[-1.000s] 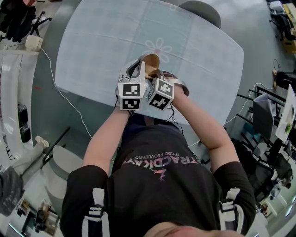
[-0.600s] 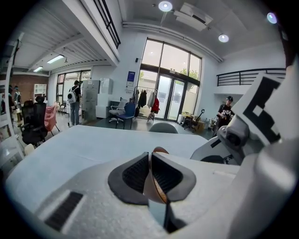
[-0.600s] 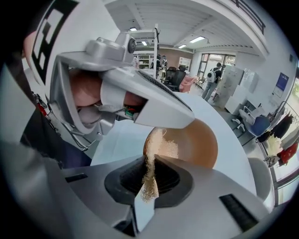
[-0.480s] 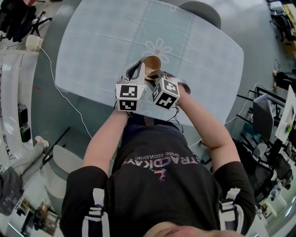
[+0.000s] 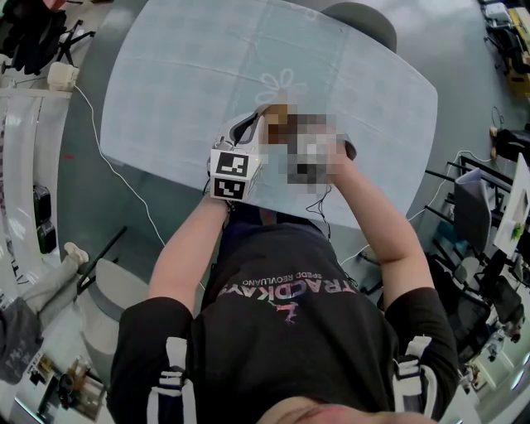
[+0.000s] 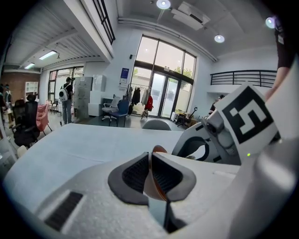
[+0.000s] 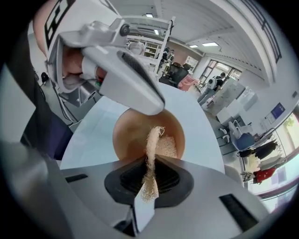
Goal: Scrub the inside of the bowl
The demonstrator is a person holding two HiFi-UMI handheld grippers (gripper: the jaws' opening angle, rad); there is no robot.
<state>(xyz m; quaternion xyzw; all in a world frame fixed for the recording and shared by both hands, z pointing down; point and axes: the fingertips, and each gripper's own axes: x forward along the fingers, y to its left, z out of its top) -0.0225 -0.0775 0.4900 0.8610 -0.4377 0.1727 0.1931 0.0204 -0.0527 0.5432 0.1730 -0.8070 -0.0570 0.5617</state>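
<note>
A brown bowl (image 5: 273, 111) is held tilted just above the pale blue tablecloth (image 5: 182, 74) at the table's near edge. My left gripper (image 5: 251, 126) is shut on its rim; in the left gripper view the thin rim (image 6: 158, 150) runs between the dark pads (image 6: 135, 175). My right gripper (image 7: 150, 168) is shut on a pale fibrous scrub pad (image 7: 153, 144), whose tip lies inside the bowl (image 7: 133, 135). In the head view a mosaic patch covers the right gripper. The left gripper's body (image 7: 119, 65) fills the top of the right gripper view.
A grey chair (image 5: 360, 21) stands at the table's far side. A white cable (image 5: 112, 170) runs over the floor on the left, next to a white counter (image 5: 21, 166). Desks and office chairs (image 5: 472, 215) crowd the right.
My right gripper has shifted to the right, away from the left one's marker cube. The left gripper and bowl have barely moved.
</note>
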